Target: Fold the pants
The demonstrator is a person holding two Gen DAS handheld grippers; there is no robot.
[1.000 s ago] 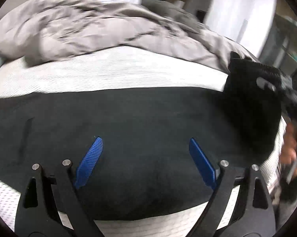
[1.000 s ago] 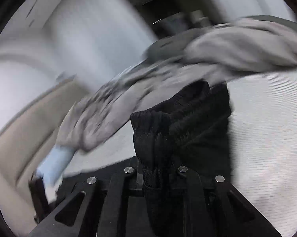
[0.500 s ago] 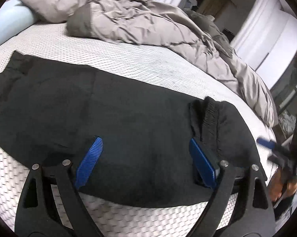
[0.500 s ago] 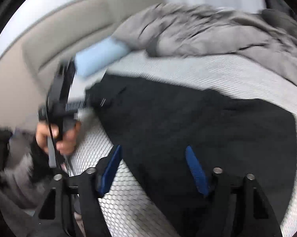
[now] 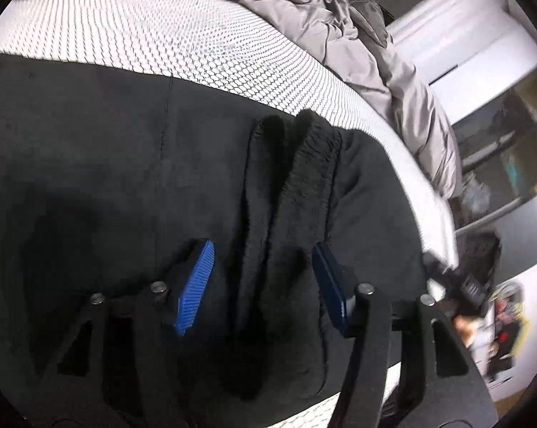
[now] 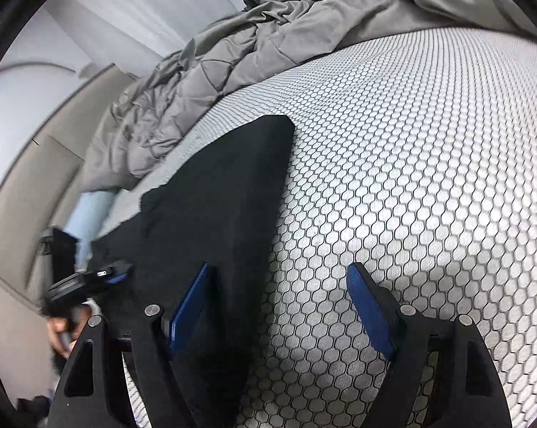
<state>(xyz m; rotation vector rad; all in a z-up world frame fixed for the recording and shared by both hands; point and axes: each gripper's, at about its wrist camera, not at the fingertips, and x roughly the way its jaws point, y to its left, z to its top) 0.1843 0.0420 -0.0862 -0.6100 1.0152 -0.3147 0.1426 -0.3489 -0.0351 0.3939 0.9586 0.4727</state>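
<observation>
Left wrist view: my left gripper (image 5: pixel 263 281) sits low at centre frame, its blue ribbed pads straddling the ribbed cuff band (image 5: pixel 297 192) of the black fleece pants (image 5: pixel 90 149). The jaws are closing around that band; the right pad touches the fabric, while the left pad stands just clear of it, so I judge nothing is clamped yet. The band lies doubled over the flat body of the garment, which suggests one fold is already laid and this edge is the handle for the next. The pants cover the lower left and middle of the frame on the white honeycomb-patterned mattress (image 5: pixel 197 46); a crumpled grey quilted duvet (image 5: pixel 357 35) lies along the top and right, well clear of the work.

Right wrist view: my right gripper (image 6: pixel 279 310) stands wide open and holds nothing. Its left pad overlaps the pants' long straight edge (image 6: pixel 233 192); its right pad is over bare mattress. I judge it is placed to take that edge. At lower left the other gripper appears, blurred.
</observation>
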